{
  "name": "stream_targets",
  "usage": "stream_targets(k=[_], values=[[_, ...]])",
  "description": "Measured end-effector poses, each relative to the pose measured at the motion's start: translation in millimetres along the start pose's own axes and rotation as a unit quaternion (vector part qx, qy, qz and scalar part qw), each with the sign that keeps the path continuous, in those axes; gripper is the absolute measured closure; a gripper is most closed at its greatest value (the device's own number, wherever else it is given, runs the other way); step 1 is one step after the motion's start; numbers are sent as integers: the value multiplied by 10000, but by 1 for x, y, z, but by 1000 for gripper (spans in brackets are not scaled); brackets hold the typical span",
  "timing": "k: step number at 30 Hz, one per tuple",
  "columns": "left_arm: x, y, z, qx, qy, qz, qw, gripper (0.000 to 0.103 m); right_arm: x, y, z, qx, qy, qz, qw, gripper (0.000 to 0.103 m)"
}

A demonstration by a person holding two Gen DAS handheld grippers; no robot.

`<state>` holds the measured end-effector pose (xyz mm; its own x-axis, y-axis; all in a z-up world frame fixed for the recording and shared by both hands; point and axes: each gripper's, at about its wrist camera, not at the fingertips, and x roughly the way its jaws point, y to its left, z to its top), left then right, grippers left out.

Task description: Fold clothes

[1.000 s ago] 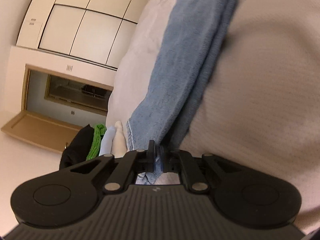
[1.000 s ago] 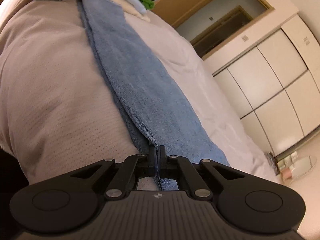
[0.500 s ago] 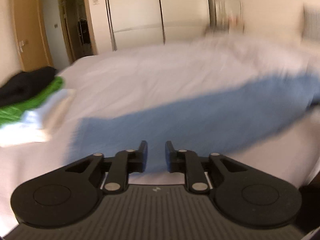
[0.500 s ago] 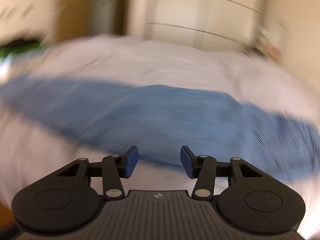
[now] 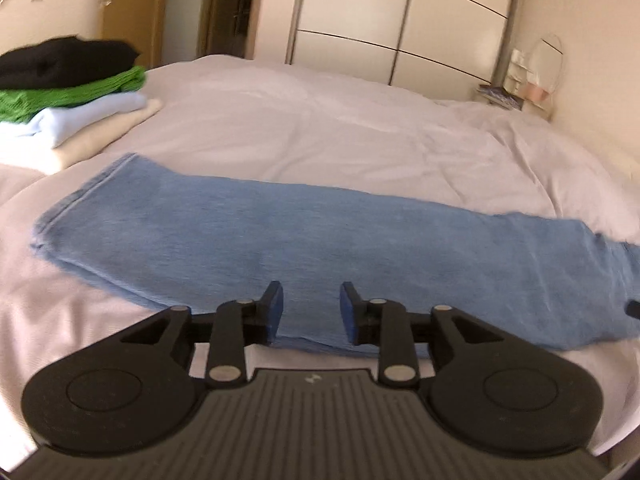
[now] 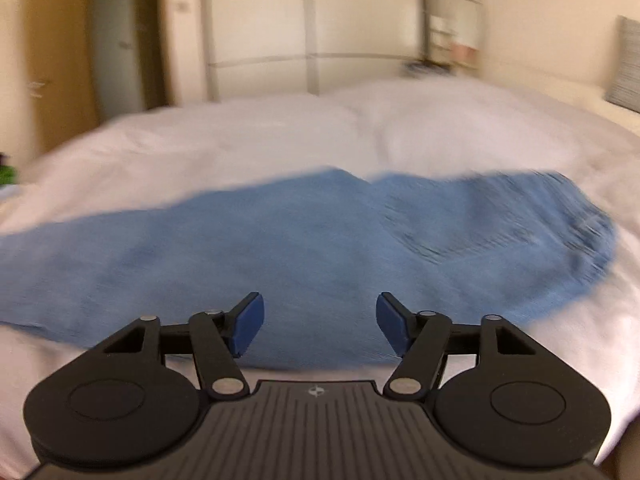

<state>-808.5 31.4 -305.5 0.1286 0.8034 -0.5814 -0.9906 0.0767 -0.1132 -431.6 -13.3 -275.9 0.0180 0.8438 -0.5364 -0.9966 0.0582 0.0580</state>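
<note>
A long blue knitted garment, folded into a narrow strip [image 5: 304,236], lies flat on the pale quilted bed [image 5: 320,128], its long axis running crosswise to both tongs. The left gripper [image 5: 311,312] hangs above the strip's near edge towards its hemmed end, jaws parting, nothing between them. The right gripper [image 6: 319,322] hangs likewise towards the wider, rounded end, jaws spreading, empty. Each end probably falls to its nearer hand for the next fold.

A home bedroom: made bed [image 5: 320,128], built-in wardrobe [image 5: 400,20], wooden door [image 5: 128,4].
</note>
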Motion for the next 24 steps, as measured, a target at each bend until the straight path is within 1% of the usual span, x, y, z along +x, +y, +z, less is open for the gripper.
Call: stream_targets(k=[2,3,4,5,7,8,9,10,12,13,15,18,22,24], values=[[17,-8,-8,101,210,244,9994,70,11,15,-6,-195,215,10,9996,29],[23,-9,-11,57,306,335,9990,69,19,19,-11,-272,429,-97,9987,31],[22,-9,-13,-56,321,370,9988,69,24,21,-15,-271,622,-239,9974,31],[18,-10,-11,-107,337,425,9985,71,23,21,-17,-154,646,-290,9974,31],[5,-15,-4,-86,379,546,9977,70,10,17,-15,177,635,-292,9974,29],[-4,-18,-3,-70,330,546,9979,68,3,15,-14,340,645,-294,9969,29],[-15,-23,-2,-67,298,555,9980,63,-6,15,-13,457,626,-256,9967,28],[-26,-28,0,-64,266,564,9980,61,-18,17,-11,528,547,-166,9970,26],[-50,-40,2,-52,189,543,9983,59,-42,21,-7,659,339,18,9973,16],[-62,-46,3,-44,149,523,9985,58,-54,22,-5,728,258,64,9970,15],[-84,-59,4,-12,74,481,9988,54,-68,24,-5,878,204,131,9958,14],[-107,-75,0,171,39,455,9988,51,-84,30,-1,969,273,195,9947,12],[-124,-88,-9,388,77,522,9979,50,-102,34,-3,1015,331,119,9942,10],[-132,-92,-12,470,47,538,9974,46,-111,34,-3,1047,308,87,9940,8]])
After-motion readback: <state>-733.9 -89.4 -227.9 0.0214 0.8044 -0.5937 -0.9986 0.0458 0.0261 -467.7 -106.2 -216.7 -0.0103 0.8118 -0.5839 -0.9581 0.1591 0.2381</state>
